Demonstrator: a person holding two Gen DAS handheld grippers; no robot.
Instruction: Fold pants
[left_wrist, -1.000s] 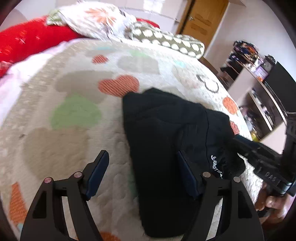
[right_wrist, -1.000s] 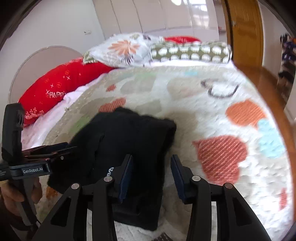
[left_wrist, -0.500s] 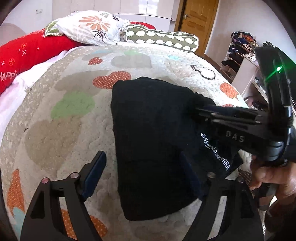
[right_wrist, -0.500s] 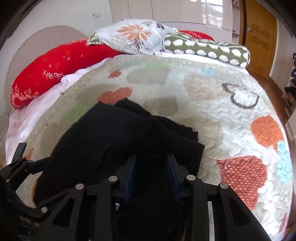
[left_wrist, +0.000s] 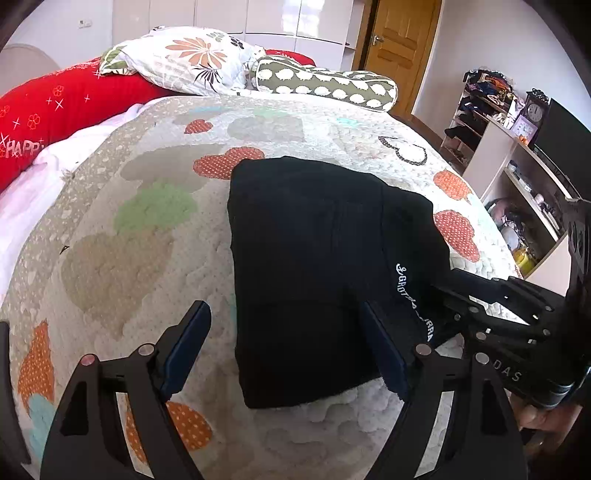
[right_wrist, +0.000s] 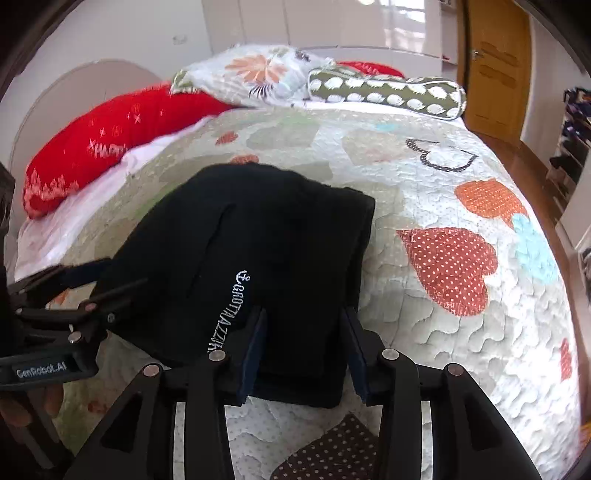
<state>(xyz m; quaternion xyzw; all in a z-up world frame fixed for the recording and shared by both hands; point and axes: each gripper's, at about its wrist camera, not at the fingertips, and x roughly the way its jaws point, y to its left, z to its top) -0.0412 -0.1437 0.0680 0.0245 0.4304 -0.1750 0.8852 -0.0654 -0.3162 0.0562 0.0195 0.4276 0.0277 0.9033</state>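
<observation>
The black pants lie folded in a compact stack on the quilted bed, white lettering on one edge; they also show in the right wrist view. My left gripper is open, its jaws wide apart over the stack's near left corner, holding nothing. My right gripper is open, its jaws straddling the stack's near edge without pinching it. The right gripper also shows at the right of the left wrist view, its tips at the pants' lettered edge. The left gripper shows at the left of the right wrist view.
The bed quilt has heart patterns. Pillows lie at the head: red, floral, spotted bolster. Shelves with clutter stand right of the bed, and a wooden door is behind.
The right gripper's jaws widened after being nearly closed on the pants. It pulled back toward the stack's near edge. The pants now lie settled flat.
</observation>
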